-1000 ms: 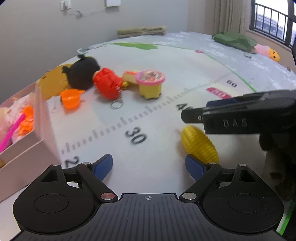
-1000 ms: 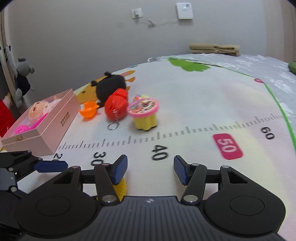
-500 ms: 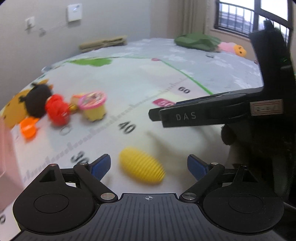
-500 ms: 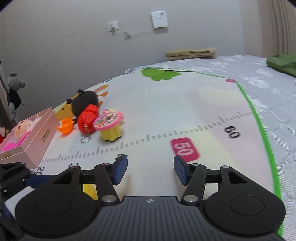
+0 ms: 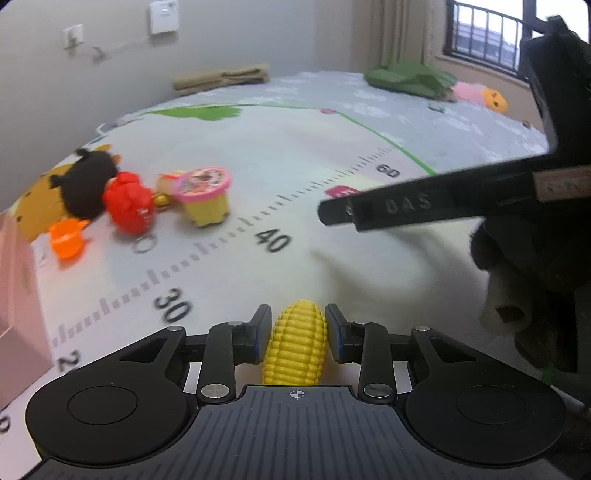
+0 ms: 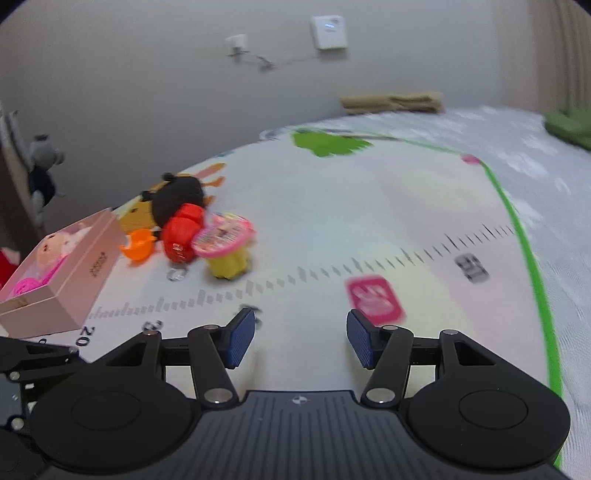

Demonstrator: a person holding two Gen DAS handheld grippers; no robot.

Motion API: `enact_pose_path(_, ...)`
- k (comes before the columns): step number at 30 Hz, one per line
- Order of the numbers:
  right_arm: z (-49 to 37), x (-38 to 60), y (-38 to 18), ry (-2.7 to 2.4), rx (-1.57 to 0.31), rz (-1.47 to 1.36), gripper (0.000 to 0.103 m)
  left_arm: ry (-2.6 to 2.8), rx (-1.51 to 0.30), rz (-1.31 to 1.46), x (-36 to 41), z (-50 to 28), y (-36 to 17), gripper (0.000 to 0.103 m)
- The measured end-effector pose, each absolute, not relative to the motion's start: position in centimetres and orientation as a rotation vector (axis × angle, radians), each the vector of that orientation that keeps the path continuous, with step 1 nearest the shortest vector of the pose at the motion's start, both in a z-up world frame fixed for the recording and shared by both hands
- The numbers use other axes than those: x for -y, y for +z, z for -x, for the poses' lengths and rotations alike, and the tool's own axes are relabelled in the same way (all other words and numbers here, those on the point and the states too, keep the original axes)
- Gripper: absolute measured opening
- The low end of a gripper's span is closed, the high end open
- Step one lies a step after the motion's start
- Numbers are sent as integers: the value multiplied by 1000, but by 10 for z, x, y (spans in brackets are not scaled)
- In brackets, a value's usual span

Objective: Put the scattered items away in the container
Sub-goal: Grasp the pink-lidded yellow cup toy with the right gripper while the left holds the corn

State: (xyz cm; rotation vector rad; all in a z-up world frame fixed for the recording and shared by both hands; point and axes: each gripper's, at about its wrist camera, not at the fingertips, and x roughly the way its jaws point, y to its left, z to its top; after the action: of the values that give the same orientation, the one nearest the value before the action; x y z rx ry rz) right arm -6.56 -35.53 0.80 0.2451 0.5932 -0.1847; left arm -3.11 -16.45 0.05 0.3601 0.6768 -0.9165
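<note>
I'm over the mat (image 5: 332,155), ruler print running across it. Only my left wrist view shows the window (image 5: 484,33), a green cloth (image 5: 410,79) and a pink-and-orange toy (image 5: 480,94) at the far edge; only my right wrist view shows a grey plush (image 6: 42,162) hanging at the left and the inside of the box.

The box (image 6: 79,275), pink and open-topped, sits on the mat at the left by the 20 mark. In it I see a doll (image 6: 59,243) and something bright pink (image 6: 26,288); the rest is hidden. In the left view just its wall shows at the frame edge.

Clustered near the box, apart from it: black plush (image 6: 179,197), red keychain toy (image 6: 181,236) touching it, pink-lidded yellow cup (image 6: 225,247) just beside that, orange cup (image 6: 138,245) nearest the box.

Left gripper (image 5: 297,334): pads closed in on the corn (image 5: 295,345), gripping it at both sides, low over the mat near the 30 mark. The corn does not show in the right view.

Right gripper (image 6: 297,339): jaws wide apart, nothing between them, above the mat near the 50 mark. Its black body crosses the right of the left view.
</note>
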Motion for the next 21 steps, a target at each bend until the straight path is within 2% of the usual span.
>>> enact_pose_path(10,-8,318,21,-45,-586,-93,56,-843,-648,-302,116,25,13,35)
enact_pose_path(12,-23,311,18,-17,-595,-67,58,-836,-645,-294,107,26,17,35)
enact_pose_path(15,-49,300,8,-20,-608,-6,67,-832,-650,-289,96,29,19,35)
enact_pose_path(21,-74,298,-11,-79,-655,26,67,-811,-659,-271,78,34,20,35)
